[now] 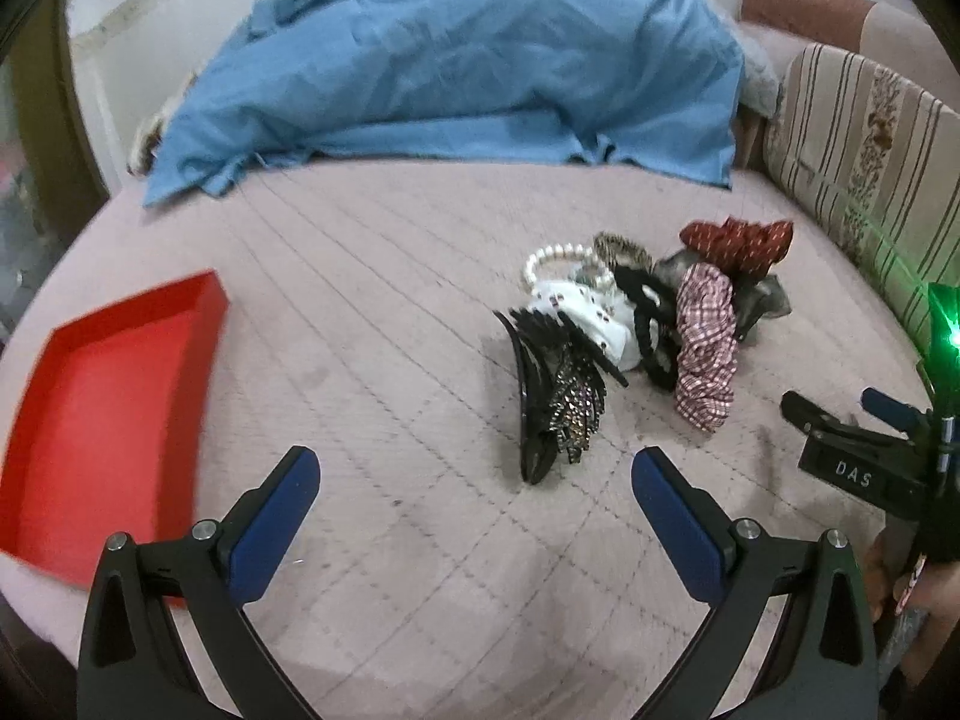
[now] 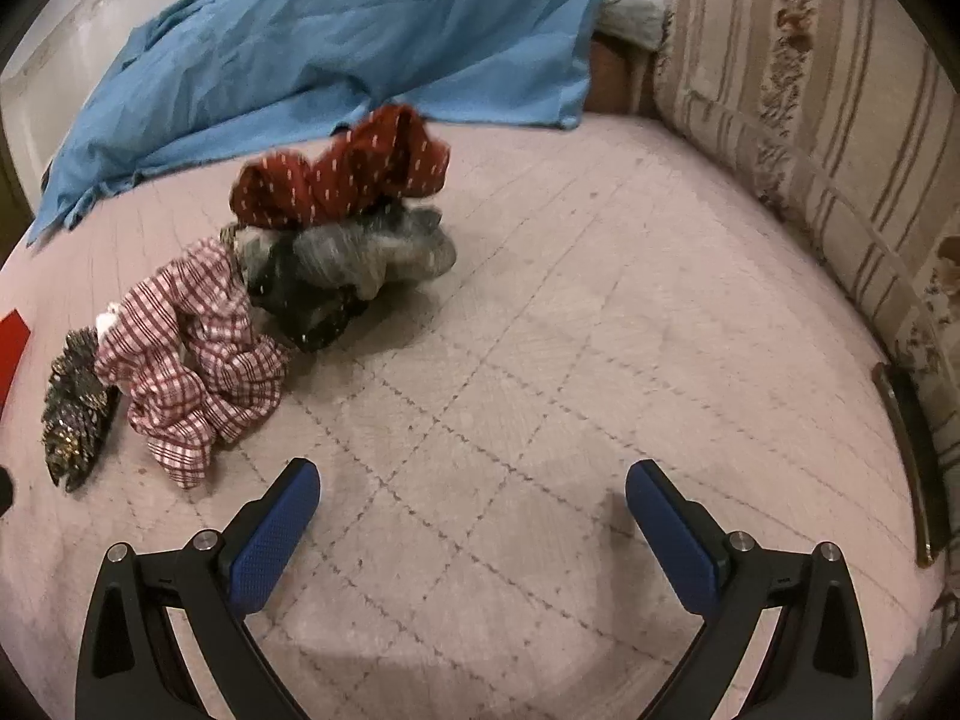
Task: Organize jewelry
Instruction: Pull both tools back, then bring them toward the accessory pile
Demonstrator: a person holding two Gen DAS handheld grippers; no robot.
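Note:
A pile of accessories lies on the pink quilted bed. In the left wrist view it holds a black studded hair claw (image 1: 555, 402), a pearl bracelet (image 1: 549, 261), a white piece (image 1: 591, 315), a black band (image 1: 651, 324), a red-checked scrunchie (image 1: 708, 348) and a dark red scrunchie (image 1: 738, 240). A red tray (image 1: 102, 420) lies at the left. My left gripper (image 1: 474, 480) is open and empty, just short of the hair claw. My right gripper (image 2: 471, 495) is open and empty over bare quilt, right of the checked scrunchie (image 2: 192, 360), the grey scrunchie (image 2: 354, 264) and the dark red scrunchie (image 2: 342, 177). The right gripper also shows in the left wrist view (image 1: 840, 414).
A blue cloth (image 1: 456, 66) is heaped across the back of the bed. A striped cushion (image 2: 810, 120) borders the right side. A dark strip (image 2: 912, 462) lies at the right edge by the cushion. The bed's left edge drops off beyond the tray.

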